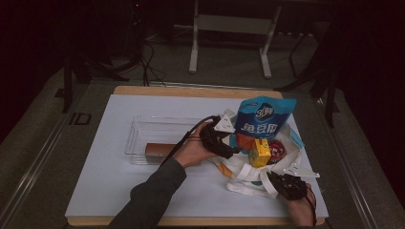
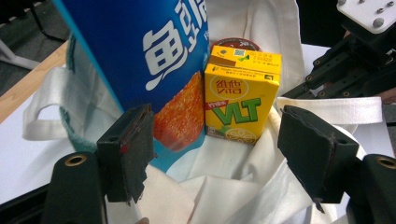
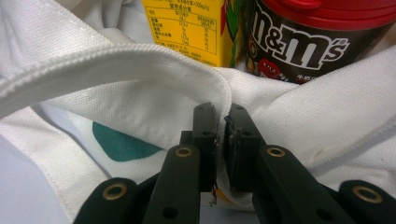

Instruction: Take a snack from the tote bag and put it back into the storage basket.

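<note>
Right gripper point(image 3: 222, 121) jaws pinched nearly closed on the white canvas tote bag point(image 3: 140, 84) rim, holding its mouth open. Left gripper point(image 2: 212, 140) jaws wide, empty, the yellow lemon-tea drink carton point(image 2: 240, 105) just ahead between them. Advance straight, clear the tall blue snack pouch point(image 2: 135, 42) beside the left jaw, close on the carton's sides.
</note>
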`<action>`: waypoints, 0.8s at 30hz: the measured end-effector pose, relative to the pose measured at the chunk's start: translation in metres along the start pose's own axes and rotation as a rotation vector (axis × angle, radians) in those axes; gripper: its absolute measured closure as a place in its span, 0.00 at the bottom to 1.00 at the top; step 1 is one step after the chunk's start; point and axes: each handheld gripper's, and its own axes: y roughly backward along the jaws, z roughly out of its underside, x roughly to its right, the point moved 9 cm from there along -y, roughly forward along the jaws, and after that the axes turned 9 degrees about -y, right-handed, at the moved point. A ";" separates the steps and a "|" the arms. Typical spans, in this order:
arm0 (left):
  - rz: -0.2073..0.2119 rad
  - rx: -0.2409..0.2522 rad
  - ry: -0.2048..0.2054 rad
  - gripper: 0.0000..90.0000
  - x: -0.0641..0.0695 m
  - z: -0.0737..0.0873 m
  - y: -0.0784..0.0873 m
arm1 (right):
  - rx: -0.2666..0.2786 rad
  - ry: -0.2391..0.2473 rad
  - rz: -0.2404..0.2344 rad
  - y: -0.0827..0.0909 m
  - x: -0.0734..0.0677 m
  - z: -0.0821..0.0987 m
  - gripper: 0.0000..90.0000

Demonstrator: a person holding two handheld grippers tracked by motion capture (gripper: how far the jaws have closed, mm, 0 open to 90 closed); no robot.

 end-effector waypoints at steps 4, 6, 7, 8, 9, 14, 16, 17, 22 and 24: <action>0.006 -0.006 -0.008 0.31 0.001 -0.003 -0.005 | 0.000 0.000 0.000 0.000 0.000 0.000 0.93; 0.009 -0.005 -0.010 0.31 0.002 -0.005 -0.007 | 0.000 0.000 0.000 0.000 0.000 0.000 0.93; 0.011 -0.001 -0.010 0.31 0.003 -0.007 -0.008 | 0.000 0.000 -0.001 0.000 0.000 0.000 0.93; 0.012 -0.001 -0.011 0.31 0.003 -0.008 -0.009 | 0.000 0.000 -0.001 0.000 0.000 0.000 0.93; 0.013 0.001 -0.011 0.31 0.003 -0.009 -0.010 | 0.000 0.001 -0.001 0.000 0.000 0.000 0.93; 0.016 -0.002 -0.014 0.31 0.002 -0.011 -0.014 | 0.000 0.000 -0.003 0.000 0.000 0.000 0.93; 0.016 -0.006 -0.014 0.31 0.002 -0.011 -0.015 | 0.000 0.000 -0.003 0.000 0.000 0.000 0.93; 0.018 -0.006 -0.012 0.31 0.002 -0.011 -0.016 | 0.000 0.000 -0.004 0.000 0.000 0.000 0.93; 0.023 -0.007 -0.011 0.31 0.003 -0.015 -0.020 | 0.000 0.000 -0.003 0.000 0.000 0.000 0.93; 0.025 -0.006 -0.012 0.31 0.003 -0.016 -0.021 | 0.000 0.000 -0.003 0.000 0.000 0.000 0.93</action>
